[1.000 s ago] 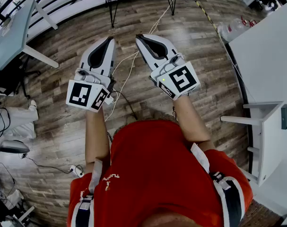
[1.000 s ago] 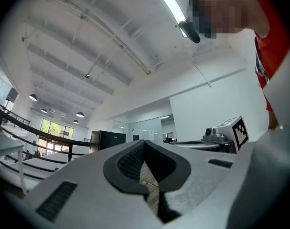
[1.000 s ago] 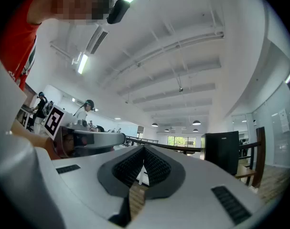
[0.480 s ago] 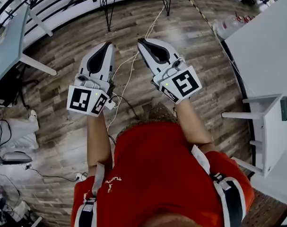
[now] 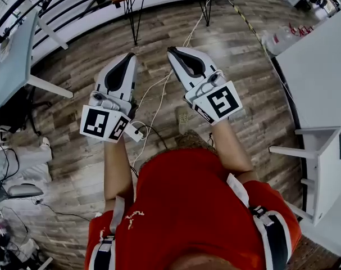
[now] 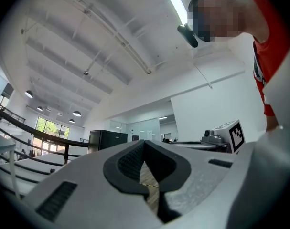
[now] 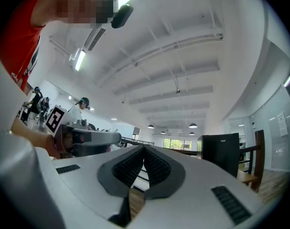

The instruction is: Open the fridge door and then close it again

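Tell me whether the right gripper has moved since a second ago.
Yes. The right gripper has gone slightly forward: its tip lies nearer the hairpin table legs at the top.

Black fridge (image 7: 220, 151), tall boxy cabinet, standing upright, far off, small pale mark near its top, door apparently shut

Bright ceiling lights, seemingly warped edges.
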Demonstrator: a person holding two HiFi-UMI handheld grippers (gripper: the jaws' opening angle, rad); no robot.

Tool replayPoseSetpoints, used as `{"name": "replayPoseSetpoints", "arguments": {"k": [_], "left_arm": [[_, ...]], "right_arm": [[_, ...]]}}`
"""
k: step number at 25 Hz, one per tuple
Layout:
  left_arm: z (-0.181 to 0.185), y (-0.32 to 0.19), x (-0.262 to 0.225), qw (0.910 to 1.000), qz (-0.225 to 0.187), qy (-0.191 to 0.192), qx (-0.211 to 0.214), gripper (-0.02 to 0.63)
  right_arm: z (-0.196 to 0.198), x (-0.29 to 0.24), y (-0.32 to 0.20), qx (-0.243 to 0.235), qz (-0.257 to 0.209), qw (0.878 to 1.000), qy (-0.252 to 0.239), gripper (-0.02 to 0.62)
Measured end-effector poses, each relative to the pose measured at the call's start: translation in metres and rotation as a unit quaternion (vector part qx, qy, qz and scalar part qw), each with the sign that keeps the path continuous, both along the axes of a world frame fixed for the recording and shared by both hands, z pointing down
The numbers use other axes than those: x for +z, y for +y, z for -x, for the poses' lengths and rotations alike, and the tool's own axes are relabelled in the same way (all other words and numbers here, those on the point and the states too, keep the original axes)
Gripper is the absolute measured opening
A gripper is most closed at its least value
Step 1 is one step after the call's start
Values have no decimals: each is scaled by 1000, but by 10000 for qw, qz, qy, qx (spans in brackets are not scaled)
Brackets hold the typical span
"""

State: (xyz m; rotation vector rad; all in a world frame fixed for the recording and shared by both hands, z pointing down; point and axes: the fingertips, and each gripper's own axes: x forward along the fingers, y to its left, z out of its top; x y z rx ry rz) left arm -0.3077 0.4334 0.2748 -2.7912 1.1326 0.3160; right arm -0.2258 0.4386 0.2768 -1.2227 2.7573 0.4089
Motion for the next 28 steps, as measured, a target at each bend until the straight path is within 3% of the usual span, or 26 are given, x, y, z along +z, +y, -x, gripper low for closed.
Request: {"name": "replayPoseSetpoints", "arguments": {"k": [14, 21, 28], "left_arm": [[-100, -220, -9, 9993, 84, -197, -303, 9], [-138, -285, -5, 9988, 213, -183, -392, 9], [-150, -352, -3, 9984, 268, -266, -417, 9]], "right_arm": [[-105, -9, -211, -315, -83, 9995, -17, 26], [-140, -2, -279, -425, 99, 9990, -20, 26], [-158, 2, -334, -355, 78, 9993, -132, 26]]}}
